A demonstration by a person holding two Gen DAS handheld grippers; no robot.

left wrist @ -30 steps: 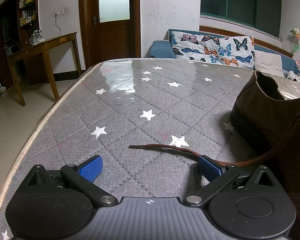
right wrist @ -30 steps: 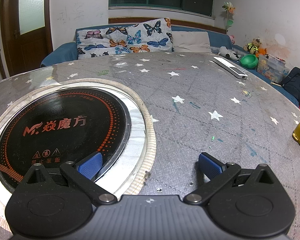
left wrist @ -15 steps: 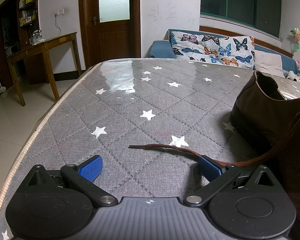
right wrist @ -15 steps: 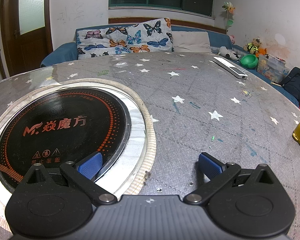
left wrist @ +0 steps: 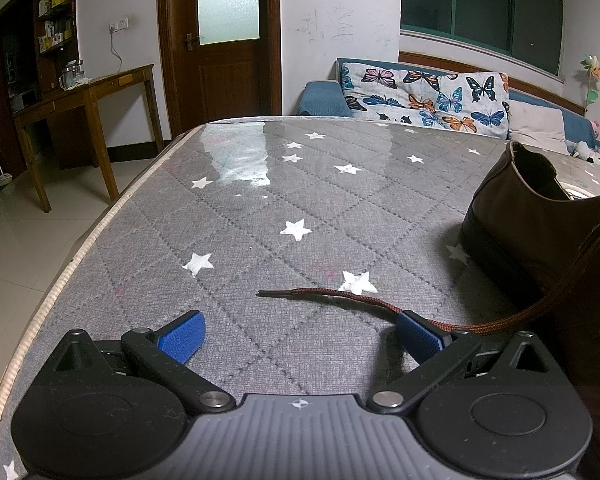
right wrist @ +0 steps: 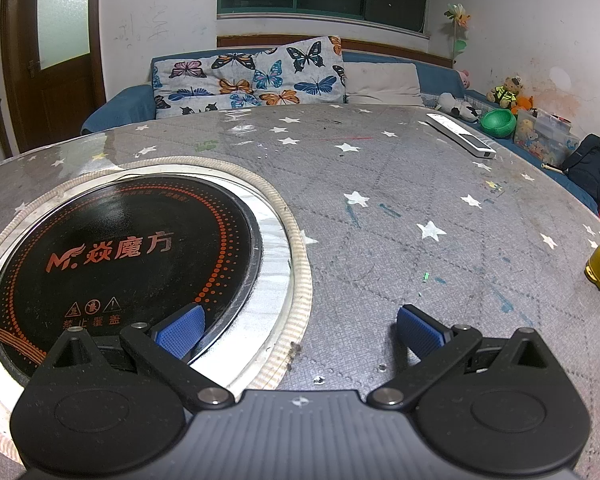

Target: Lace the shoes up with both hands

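Starting from the brown shoe, it sits at about three o'clock in my left view, heel toward the far sofa, on the grey star-printed surface. Its brown lace trails out from the eyelet side, drapes over the tip of my left hand's right finger pad, and ends in a dark aglet lying flat near the centre, around twelve o'clock from my left fingers. Those fingers stand wide apart, holding nothing; the lace merely rests across one pad.

My right fingers are also spread apart and empty, hovering over the rim of the round black induction plate at ten o'clock. A second strand of brown lace peeks in at nine o'clock in that view; the shoe itself is out of sight there.

I judge the lacing has barely begun: neither end is gripped. Next I need to close my left fingers on the loose end near the aglet, then bring my right over to the other strand.

Against the earlier frames, nothing has shifted; both hands and the lace sit exactly as before.
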